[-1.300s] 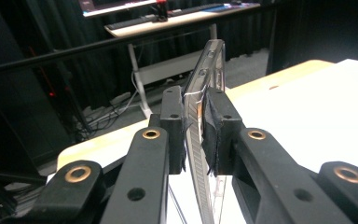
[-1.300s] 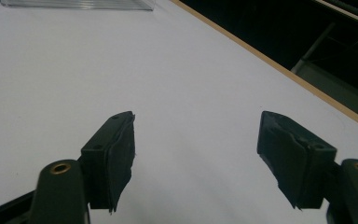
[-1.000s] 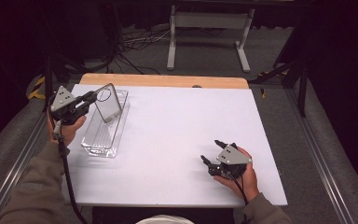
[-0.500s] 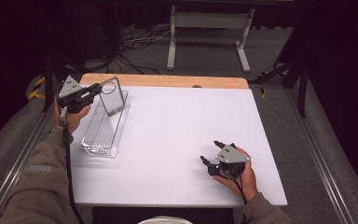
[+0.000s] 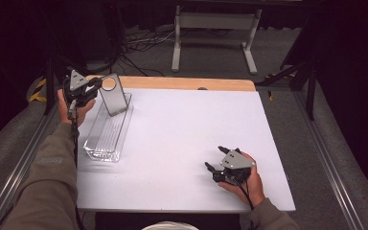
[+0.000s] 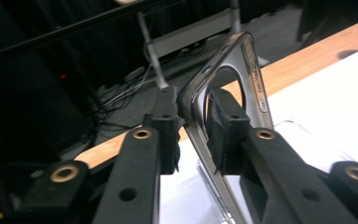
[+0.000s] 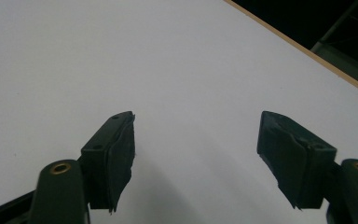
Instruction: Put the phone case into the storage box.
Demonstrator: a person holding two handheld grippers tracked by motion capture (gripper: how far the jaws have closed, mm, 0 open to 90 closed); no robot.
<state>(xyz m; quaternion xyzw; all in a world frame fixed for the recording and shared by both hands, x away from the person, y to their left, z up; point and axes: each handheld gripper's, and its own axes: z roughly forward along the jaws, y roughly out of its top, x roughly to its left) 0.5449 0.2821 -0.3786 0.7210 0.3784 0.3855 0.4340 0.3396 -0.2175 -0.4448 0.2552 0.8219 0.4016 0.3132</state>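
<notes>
At the far left corner of the worktop (image 5: 187,124), the left gripper (image 5: 98,82) pinches the top edge of a clear phone case (image 5: 115,98). The case stands tilted, with its lower end inside the far end of a clear tray (image 5: 100,155) just below the jaws. The jaws have just been opening a little, and the case sits between pads (image 6: 168,140) that appear to be barely touching it. As I judge it, a loosened hold could let the slick case tip flat, or slide past the tray's low wall towards the wooden edge strip (image 5: 182,84) just beyond the gripper. Open surface stretches to this gripper's right. Near the front edge, the right gripper (image 5: 214,157) rests with jaws spread and nothing between them, well apart from the tray.
</notes>
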